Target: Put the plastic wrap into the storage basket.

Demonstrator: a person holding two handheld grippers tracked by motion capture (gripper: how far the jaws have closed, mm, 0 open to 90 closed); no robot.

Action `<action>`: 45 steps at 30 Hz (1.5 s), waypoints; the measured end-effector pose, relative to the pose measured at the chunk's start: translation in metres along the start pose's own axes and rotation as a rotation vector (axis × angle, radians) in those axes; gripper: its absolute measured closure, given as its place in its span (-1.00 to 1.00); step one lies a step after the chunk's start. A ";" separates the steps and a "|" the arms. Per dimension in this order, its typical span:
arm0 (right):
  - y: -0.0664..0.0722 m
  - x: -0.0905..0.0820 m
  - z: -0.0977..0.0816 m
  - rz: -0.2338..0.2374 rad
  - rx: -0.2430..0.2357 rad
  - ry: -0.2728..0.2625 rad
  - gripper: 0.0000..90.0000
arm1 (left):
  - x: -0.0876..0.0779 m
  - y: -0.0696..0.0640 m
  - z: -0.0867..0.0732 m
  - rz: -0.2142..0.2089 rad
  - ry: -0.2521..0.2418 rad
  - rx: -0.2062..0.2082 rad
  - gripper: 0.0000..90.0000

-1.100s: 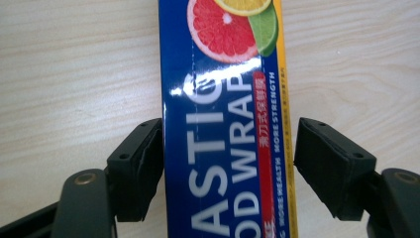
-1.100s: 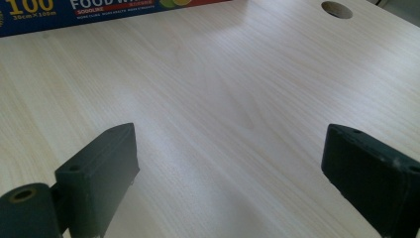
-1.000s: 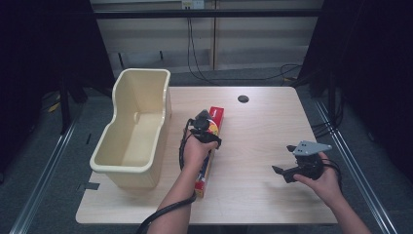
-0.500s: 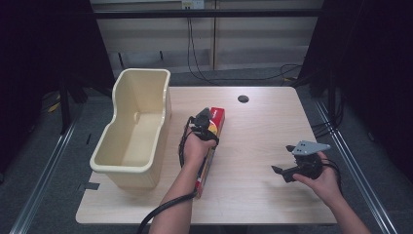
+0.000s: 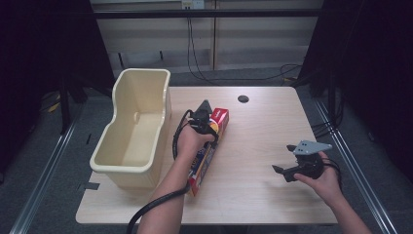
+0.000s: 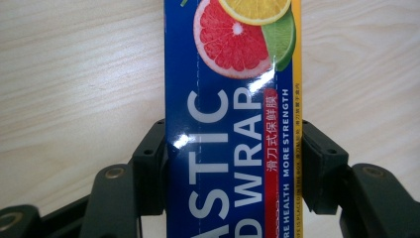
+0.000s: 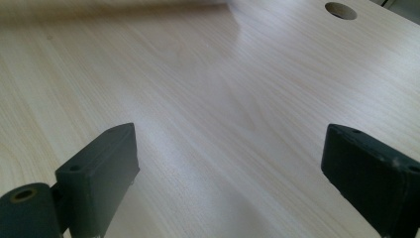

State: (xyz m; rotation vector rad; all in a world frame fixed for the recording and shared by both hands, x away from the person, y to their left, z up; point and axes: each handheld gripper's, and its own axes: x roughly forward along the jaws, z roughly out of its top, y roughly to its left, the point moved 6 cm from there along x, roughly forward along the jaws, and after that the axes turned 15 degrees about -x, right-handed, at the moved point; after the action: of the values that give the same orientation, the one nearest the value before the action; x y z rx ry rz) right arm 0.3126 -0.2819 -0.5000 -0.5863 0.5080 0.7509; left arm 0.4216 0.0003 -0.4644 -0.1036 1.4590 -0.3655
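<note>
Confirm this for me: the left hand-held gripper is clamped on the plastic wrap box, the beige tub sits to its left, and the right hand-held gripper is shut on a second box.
One point is wrong. The right hand-held gripper holds nothing: the right gripper view shows its jaws standing wide apart over bare table. The rest holds: the left hand-held gripper is clamped on the plastic wrap box, and the beige tub sits to its left in the high view.

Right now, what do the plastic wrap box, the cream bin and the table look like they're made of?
Plastic wrap box: likely glossy printed cardboard; glare streaks cross the lettering. Cream bin: looks like moulded plastic, smooth with rounded rim and corners. Table: pale wood grain, probably laminate, with a soft sheen.
</note>
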 end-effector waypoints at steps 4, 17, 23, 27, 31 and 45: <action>0.000 -0.001 0.000 -0.007 0.006 0.001 -0.84 | -0.016 -0.002 0.000 0.014 0.017 0.051 -0.09; 0.000 -0.001 0.002 -0.007 -0.003 -0.010 -0.85 | -0.057 0.000 0.003 0.014 0.028 0.031 -0.09; -0.001 -0.001 0.001 -0.011 0.006 -0.004 -0.86 | -0.078 0.002 0.005 0.040 0.019 0.024 -0.09; -0.001 0.000 0.001 -0.006 0.009 -0.004 -0.87 | -0.090 0.002 0.006 0.045 0.010 0.021 -0.09; -0.001 -0.001 0.002 -0.010 0.011 -0.009 -0.88 | -0.103 0.006 0.007 0.047 0.004 0.032 -0.09; -0.002 -0.003 0.001 -0.013 0.013 -0.009 -0.91 | -0.133 0.015 0.004 0.054 0.007 0.027 -0.09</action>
State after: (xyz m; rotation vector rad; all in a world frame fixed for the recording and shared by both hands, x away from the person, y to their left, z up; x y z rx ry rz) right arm 0.3125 -0.2832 -0.4969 -0.5731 0.5001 0.7371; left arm 0.4196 0.0540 -0.3421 -0.0412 1.4610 -0.3411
